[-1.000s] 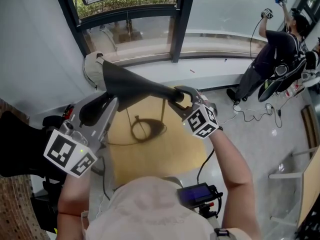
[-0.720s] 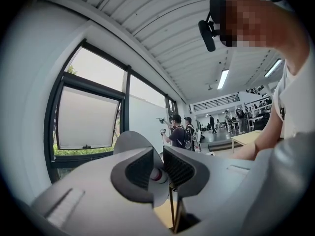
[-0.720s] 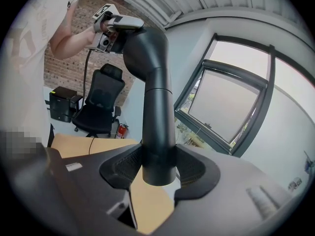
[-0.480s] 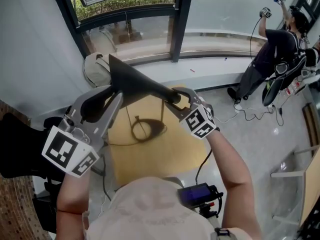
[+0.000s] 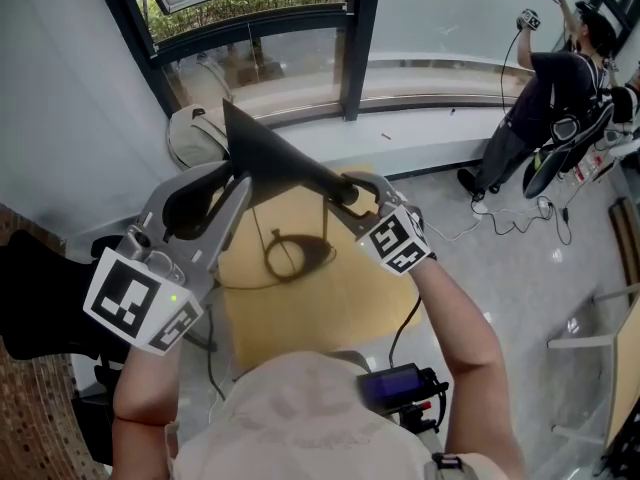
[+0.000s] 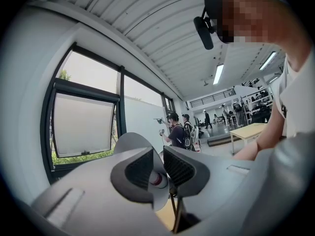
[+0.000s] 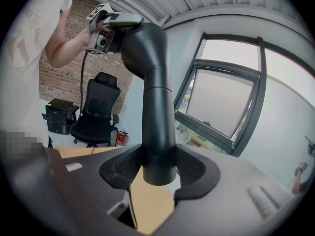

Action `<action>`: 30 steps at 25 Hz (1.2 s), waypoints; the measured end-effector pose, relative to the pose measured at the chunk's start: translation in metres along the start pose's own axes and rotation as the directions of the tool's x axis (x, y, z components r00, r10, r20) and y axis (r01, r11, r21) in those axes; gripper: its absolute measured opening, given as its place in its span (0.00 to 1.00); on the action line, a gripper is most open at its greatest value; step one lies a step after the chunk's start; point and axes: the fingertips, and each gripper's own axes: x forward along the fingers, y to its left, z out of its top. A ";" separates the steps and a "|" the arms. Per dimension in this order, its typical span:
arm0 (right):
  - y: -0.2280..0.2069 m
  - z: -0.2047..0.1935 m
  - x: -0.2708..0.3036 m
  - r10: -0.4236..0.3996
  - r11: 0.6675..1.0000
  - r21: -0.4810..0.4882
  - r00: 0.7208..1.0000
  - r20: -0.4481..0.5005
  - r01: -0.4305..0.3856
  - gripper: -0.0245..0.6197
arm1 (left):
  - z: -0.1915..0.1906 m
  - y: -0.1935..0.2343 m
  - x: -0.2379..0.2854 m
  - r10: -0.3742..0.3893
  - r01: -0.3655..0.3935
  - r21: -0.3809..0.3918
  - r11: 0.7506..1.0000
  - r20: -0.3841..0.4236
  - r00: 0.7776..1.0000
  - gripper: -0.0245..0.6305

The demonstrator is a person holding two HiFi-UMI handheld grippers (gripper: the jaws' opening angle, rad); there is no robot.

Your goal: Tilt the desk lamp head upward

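At the left, the left claw (image 5: 232, 180) is clamped on the thin rim of the desk lamp head (image 5: 272, 156), a black cone whose pale inside and bulb (image 6: 155, 179) show between the pads. The head is held above the wooden counter (image 5: 320, 303), its wide end toward the far left, near the window (image 5: 250, 28). To its right, the right claw (image 5: 350, 190) stands wide but is closed around the lamp's black neck (image 7: 157, 107), which rises from that claw toward the head.
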 end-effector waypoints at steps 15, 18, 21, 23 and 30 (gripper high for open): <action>0.002 0.003 0.002 -0.011 0.997 -0.072 0.999 -0.037 0.008 0.40 | 0.001 0.006 -0.009 0.029 -0.029 0.007 1.000 0.054 0.998 0.15; 0.000 0.009 -0.004 -0.023 0.994 -0.103 0.999 -0.028 0.020 0.44 | 0.002 0.009 -0.014 0.047 -0.045 -0.022 0.999 0.076 0.996 0.15; -0.005 0.012 -0.012 -0.048 0.993 -0.108 0.998 -0.038 0.044 0.44 | -0.004 0.016 -0.025 0.053 -0.047 -0.070 0.996 0.085 0.995 0.15; -0.008 0.018 -0.011 -0.072 0.992 -0.102 0.996 -0.045 0.067 0.45 | -0.013 0.030 -0.036 0.050 -0.041 -0.100 0.994 0.084 0.995 0.15; 0.002 0.030 -0.033 -0.103 0.991 -0.091 0.992 -0.071 0.096 0.43 | -0.092 0.030 -0.065 0.062 -0.059 -0.231 0.971 0.007 0.998 0.14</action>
